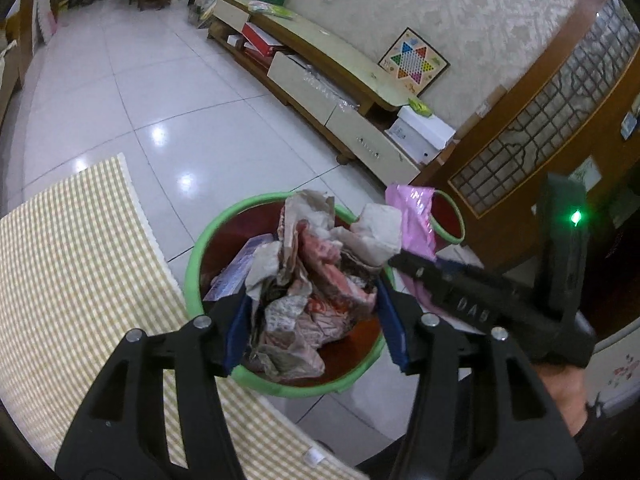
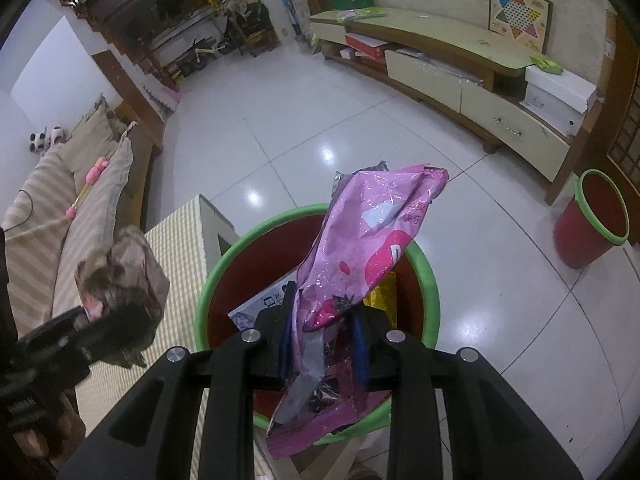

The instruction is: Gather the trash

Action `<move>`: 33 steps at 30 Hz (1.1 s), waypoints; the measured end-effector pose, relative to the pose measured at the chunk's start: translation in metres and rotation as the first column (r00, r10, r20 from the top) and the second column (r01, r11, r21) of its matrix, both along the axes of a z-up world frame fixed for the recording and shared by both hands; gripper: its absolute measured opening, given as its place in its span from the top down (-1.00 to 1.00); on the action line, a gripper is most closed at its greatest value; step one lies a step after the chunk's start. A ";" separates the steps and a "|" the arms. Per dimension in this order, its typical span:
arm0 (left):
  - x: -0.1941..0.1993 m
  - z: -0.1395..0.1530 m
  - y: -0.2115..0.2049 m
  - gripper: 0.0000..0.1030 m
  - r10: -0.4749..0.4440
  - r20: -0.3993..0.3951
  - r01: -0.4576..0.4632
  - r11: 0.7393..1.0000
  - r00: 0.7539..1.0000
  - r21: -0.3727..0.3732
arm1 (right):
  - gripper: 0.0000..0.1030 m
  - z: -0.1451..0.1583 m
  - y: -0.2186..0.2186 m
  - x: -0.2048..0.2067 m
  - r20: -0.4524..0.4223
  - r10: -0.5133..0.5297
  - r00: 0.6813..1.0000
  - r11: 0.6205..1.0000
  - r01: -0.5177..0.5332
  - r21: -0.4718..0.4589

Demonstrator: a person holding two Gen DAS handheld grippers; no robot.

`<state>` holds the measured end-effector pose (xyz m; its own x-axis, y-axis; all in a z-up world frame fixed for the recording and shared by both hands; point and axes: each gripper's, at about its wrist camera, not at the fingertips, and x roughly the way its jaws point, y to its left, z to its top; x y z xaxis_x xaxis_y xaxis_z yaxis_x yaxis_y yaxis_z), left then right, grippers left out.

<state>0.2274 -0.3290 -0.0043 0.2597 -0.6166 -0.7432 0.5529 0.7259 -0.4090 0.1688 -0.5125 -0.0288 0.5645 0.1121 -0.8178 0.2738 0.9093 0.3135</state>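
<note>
My left gripper is shut on a crumpled wad of paper and holds it over a red bin with a green rim. A blue-white box lies inside the bin. My right gripper is shut on a shiny pink plastic bag above the same bin. The left gripper with its paper wad shows at the left of the right wrist view. The right gripper and the pink bag show to the right in the left wrist view.
A checked yellow-white cloth covers a table beside the bin. A second red bin stands by a wooden door. A long low TV cabinet runs along the wall. A sofa is at the left. The floor is white tile.
</note>
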 end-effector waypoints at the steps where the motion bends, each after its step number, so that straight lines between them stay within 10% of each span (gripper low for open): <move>1: 0.002 0.001 0.001 -0.16 0.003 -0.004 -0.003 1.000 1.000 -0.008 | 0.42 0.000 0.001 0.000 0.001 0.005 1.000 1.000 -0.005 0.003; 4: 0.005 0.004 0.000 -0.75 0.027 0.000 -0.027 1.000 1.000 -0.008 | -0.24 0.002 0.001 0.000 0.015 0.004 1.000 1.000 -0.004 -0.014; 13: 0.010 0.008 0.016 -0.89 0.089 -0.028 -0.090 0.995 0.996 -0.043 | -0.81 0.006 0.010 -0.003 0.045 0.020 0.999 0.999 -0.018 -0.039; 33: -0.042 0.025 0.182 -0.89 0.404 0.179 -0.421 0.905 0.897 0.066 | -0.85 0.027 0.137 -0.019 0.125 0.180 0.976 0.980 -0.167 -0.106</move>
